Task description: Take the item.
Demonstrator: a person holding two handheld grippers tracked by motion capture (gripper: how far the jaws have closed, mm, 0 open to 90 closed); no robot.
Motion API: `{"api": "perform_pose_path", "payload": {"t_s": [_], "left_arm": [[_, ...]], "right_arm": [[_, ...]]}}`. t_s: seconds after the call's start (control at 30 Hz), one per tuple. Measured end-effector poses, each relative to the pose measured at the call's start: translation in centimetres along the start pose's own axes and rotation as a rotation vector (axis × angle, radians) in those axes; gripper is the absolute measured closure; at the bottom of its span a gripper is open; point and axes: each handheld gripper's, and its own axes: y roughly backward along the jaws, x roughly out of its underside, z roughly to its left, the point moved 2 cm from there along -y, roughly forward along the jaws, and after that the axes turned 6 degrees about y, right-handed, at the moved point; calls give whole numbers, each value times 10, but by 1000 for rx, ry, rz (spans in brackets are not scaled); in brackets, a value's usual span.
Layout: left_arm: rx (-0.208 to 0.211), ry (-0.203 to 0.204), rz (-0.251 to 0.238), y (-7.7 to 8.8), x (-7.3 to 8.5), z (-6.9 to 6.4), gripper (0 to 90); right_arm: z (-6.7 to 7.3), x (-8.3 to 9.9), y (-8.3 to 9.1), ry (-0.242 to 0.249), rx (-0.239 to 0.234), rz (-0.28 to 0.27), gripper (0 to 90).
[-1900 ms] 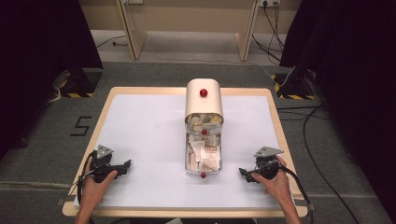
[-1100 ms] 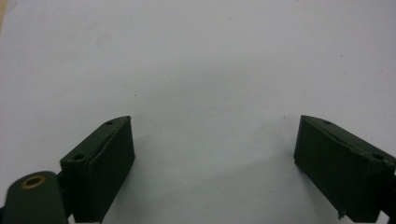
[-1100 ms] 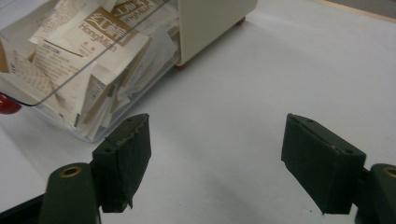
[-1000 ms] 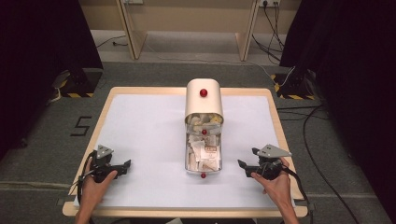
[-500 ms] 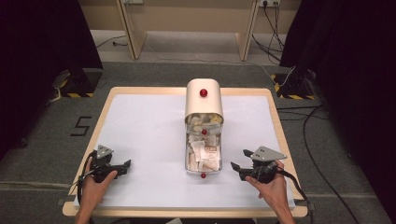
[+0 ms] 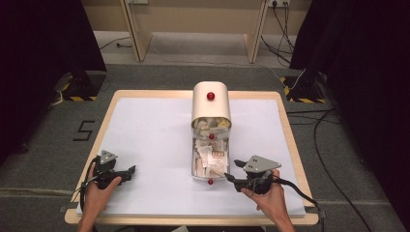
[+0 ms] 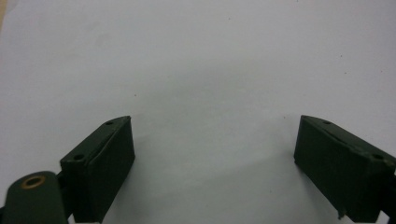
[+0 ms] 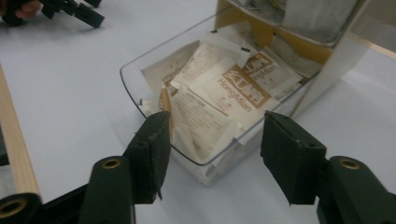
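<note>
1. Drawer (image 6: 209, 166) first: we see a clear plastic tray pulled out toward us from the cream, round-topped dispenser box (image 6: 211, 102) at the middle of the table, full of loose tea-bag sachets (image 8: 219, 93), with a red knob (image 6: 210, 181) on its near end.

2. Our right gripper (image 6: 231, 178) sits just to the right of the drawer's near corner, and in the right gripper view its fingers (image 8: 152, 151) frame that corner: one jaw is before the drawer's curved front wall, the other off its side. The jaws have just been closing, yet they stand apart with nothing pressed between them; the pads touch neither plastic nor sachet as far as we can tell.

3. Our left gripper (image 6: 126, 172) rests well apart, near the left front of the white table cover (image 6: 145, 130), jaws spread wide over bare surface and holding nothing.

4. We judge the step in hand to be the approach to the drawer, either to grasp its front or to pick a sachet from it.

5. Next, we would need to bring the right jaws forward and down onto the chosen target, keep them square to it, then close gently so the light tray does not skid.
</note>
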Motion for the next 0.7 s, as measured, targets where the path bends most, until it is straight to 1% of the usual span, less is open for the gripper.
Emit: {"api": "perform_pose_path", "payload": {"t_s": [0.2, 0.23, 0.33, 0.53, 0.7], "left_arm": [[0, 0, 0, 0, 0, 0, 114], [0, 0, 0, 0, 0, 0, 114], [0, 0, 0, 0, 0, 0, 114], [1, 0, 0, 0, 0, 0, 114], [1, 0, 0, 0, 0, 0, 113]], "right_arm": [[6, -6, -7, 25, -11, -5, 491], [8, -8, -10, 21, -35, -19, 523], [10, -8, -16, 35, -40, -8, 544], [13, -8, -24, 42, -58, -8, 600], [13, -8, -31, 40, -69, -7, 621]]}}
